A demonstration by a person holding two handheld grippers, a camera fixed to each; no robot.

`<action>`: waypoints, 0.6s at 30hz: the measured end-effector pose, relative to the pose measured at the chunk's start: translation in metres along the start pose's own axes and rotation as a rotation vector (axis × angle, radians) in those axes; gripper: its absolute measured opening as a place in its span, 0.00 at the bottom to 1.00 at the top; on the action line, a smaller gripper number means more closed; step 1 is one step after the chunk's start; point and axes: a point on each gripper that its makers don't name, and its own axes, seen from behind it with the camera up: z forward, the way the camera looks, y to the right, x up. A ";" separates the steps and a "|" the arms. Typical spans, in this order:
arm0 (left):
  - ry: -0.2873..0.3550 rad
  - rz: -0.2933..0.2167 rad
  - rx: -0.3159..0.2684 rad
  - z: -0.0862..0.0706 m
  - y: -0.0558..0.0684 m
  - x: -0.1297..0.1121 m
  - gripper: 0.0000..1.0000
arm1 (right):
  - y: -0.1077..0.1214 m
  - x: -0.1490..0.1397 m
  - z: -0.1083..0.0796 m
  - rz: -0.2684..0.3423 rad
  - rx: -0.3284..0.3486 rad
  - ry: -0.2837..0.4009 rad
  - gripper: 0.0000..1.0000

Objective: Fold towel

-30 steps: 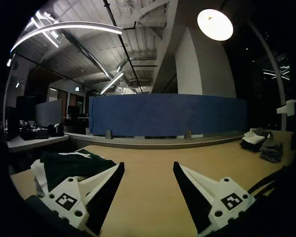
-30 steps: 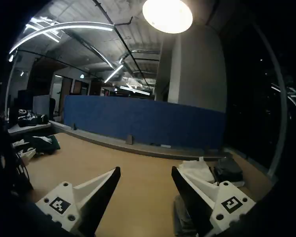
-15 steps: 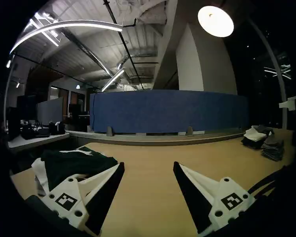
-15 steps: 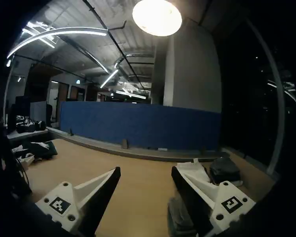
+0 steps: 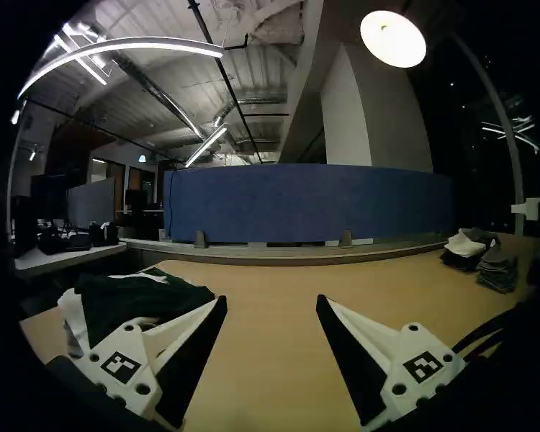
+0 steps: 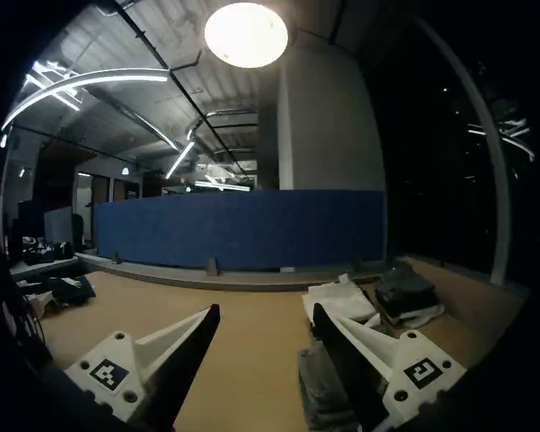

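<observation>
A pile of dark green and white towels lies on the wooden table at the left, just behind my left gripper's left finger. My left gripper hovers open over the table with nothing between its fingers. Folded towels are stacked at the far right of the table. In the right gripper view those stacks sit close: a white one, a dark one and a grey one by the right finger. My right gripper is open and holds nothing. The dark pile lies far left.
A blue partition on a grey ledge closes off the table's far edge. Another desk with dark bags stands beyond to the left. A thick column rises behind the partition. Dark cables hang at the left edge.
My right gripper has swung toward the right, so the folded stacks have come closer to the view's middle and the dark pile has slid farther left. The left gripper has barely moved.
</observation>
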 end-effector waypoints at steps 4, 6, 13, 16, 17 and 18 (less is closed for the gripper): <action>0.000 0.000 0.000 0.001 0.000 0.000 0.92 | 0.009 -0.014 0.000 0.023 -0.014 0.009 1.00; 0.000 0.000 0.000 0.001 0.000 0.000 0.93 | 0.013 -0.023 0.000 0.032 -0.019 0.011 1.00; 0.000 0.000 0.000 0.001 0.001 0.000 0.93 | 0.022 -0.041 0.002 0.036 -0.038 0.012 1.00; 0.000 0.000 0.000 0.001 0.001 0.000 0.93 | 0.024 -0.046 0.002 0.040 -0.039 0.013 1.00; 0.000 0.000 0.000 0.000 0.001 0.000 0.93 | 0.025 -0.048 0.003 0.041 -0.040 0.014 1.00; 0.000 0.000 0.000 0.000 0.001 0.000 0.93 | 0.025 -0.050 0.003 0.041 -0.039 0.014 1.00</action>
